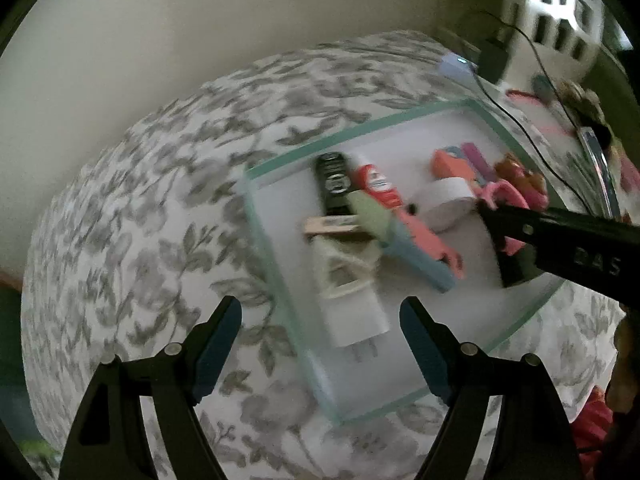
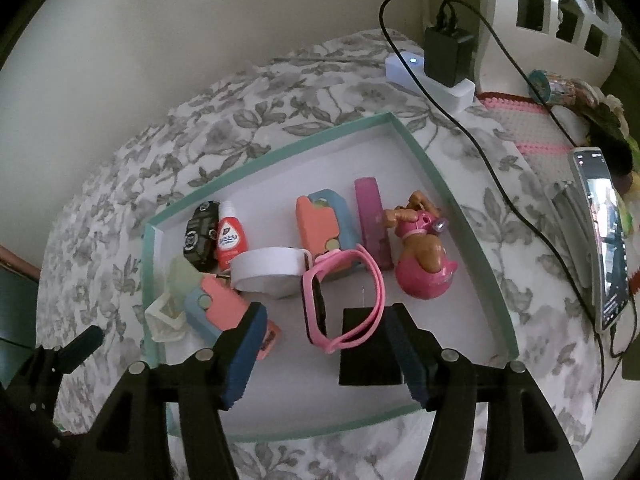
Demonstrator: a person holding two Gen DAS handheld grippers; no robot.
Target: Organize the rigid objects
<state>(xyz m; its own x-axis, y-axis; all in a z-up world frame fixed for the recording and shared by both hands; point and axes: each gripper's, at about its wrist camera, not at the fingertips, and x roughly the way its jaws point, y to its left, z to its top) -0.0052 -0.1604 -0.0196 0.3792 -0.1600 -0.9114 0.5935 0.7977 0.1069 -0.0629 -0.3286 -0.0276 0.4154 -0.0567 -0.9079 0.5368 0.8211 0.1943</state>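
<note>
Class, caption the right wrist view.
Open right gripper above a pink watch in a green-rimmed tray of small items.

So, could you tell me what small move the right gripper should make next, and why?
Probably lift the right gripper straight up: its jaws stand open, with the black block and pink watch already lying in the green-rimmed tray, apparently released.

Seen over a shallow teal-rimmed tray (image 2: 424, 152) on a floral cloth (image 2: 240, 120). Inside: pink watch (image 2: 344, 300), white tape roll (image 2: 272, 270), red bottle (image 2: 232, 240), pink toy dog (image 2: 424, 256), black block (image 2: 370, 348). Right hand-held gripper (image 2: 328, 356) spread apart above watch strap and block, pressing on neither.
</note>
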